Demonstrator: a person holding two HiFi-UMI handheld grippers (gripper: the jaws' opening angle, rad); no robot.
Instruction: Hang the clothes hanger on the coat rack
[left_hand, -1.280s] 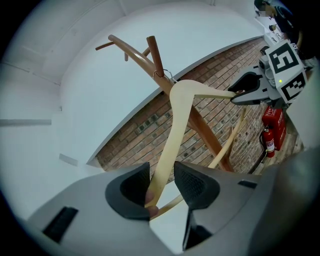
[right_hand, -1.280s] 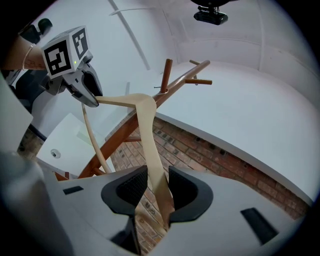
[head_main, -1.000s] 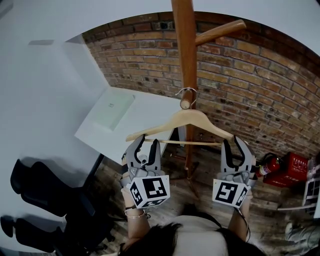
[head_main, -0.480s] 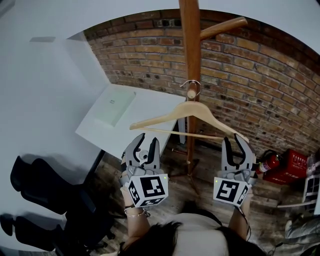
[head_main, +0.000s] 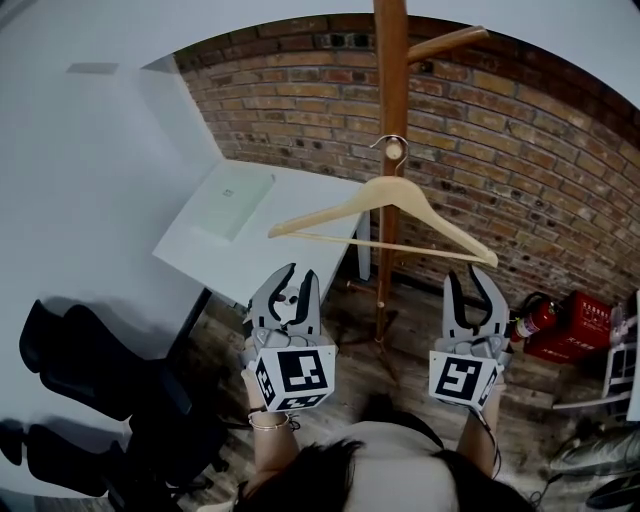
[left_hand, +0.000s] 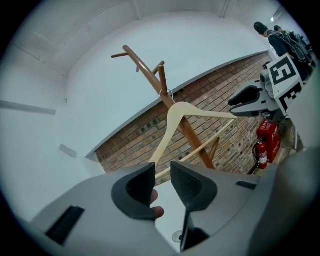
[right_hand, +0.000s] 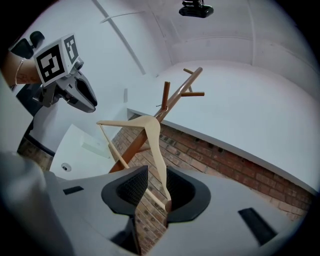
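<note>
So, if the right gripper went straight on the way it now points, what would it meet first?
Probably the wooden hanger: its near end shows between the open fingers of the right gripper, though how far ahead is unclear.

A brick wall (head_main: 520, 130) fills the upper right, with wooden floor (head_main: 420, 345) below it. A white table (head_main: 300, 192) stands left of centre, with a pale sheet (head_main: 232, 205) lying on it. Black chairs (head_main: 90, 370) occupy the lower left. Near the right edge, a fire extinguisher (head_main: 532, 320) sits just beside a red box (head_main: 585, 335).
</note>
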